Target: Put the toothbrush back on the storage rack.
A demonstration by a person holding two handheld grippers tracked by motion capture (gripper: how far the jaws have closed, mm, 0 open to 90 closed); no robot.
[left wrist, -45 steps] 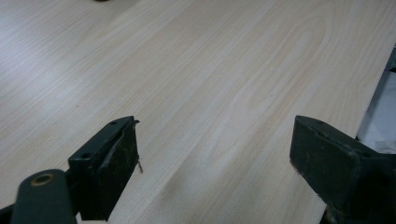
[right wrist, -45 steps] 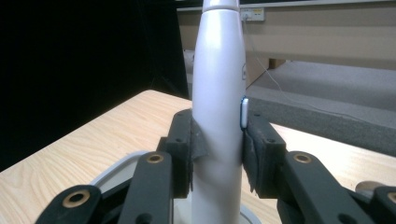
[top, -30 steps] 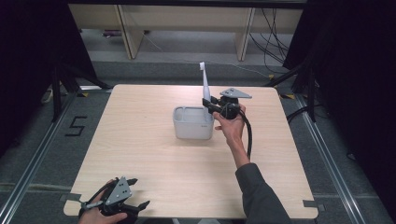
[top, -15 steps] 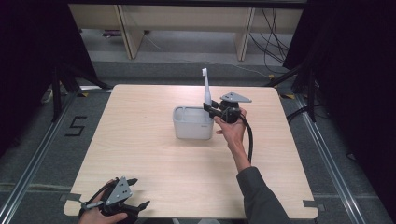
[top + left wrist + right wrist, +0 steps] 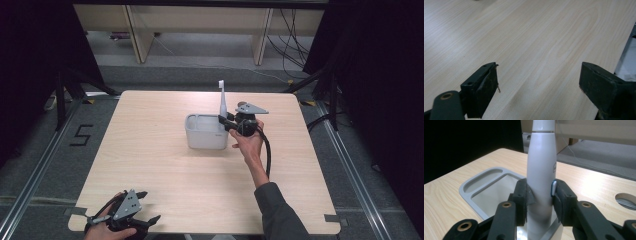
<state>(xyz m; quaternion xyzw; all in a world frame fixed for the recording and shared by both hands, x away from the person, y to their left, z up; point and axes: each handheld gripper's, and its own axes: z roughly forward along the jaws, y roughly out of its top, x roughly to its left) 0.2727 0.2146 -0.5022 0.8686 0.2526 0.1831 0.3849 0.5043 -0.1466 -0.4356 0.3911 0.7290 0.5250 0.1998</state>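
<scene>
White and slim, an electric toothbrush (image 5: 541,170) stands upright between the two black jaws of the right gripper (image 5: 539,197), whose pads press on its lower body from both sides. In the high view the same toothbrush (image 5: 223,100) rises above the right-hand end of a grey caddy (image 5: 206,132), with the right gripper (image 5: 226,121) clamped on it just at the caddy's rim. The right gripper view shows the caddy (image 5: 482,192) split into a narrow compartment along its far side and a larger one nearer the jaws; the toothbrush's foot sits at the near edge of the larger one, though whether it rests on the bottom cannot be told. The caddy stands near the middle of the pale wooden table (image 5: 165,175), slightly toward its far side.

Well apart from all this, the left gripper (image 5: 137,207) lies at the near left corner of the table in the person's hand. Its jaws stand wide, with bare wood grain between them, as the left gripper view (image 5: 539,85) shows.
</scene>
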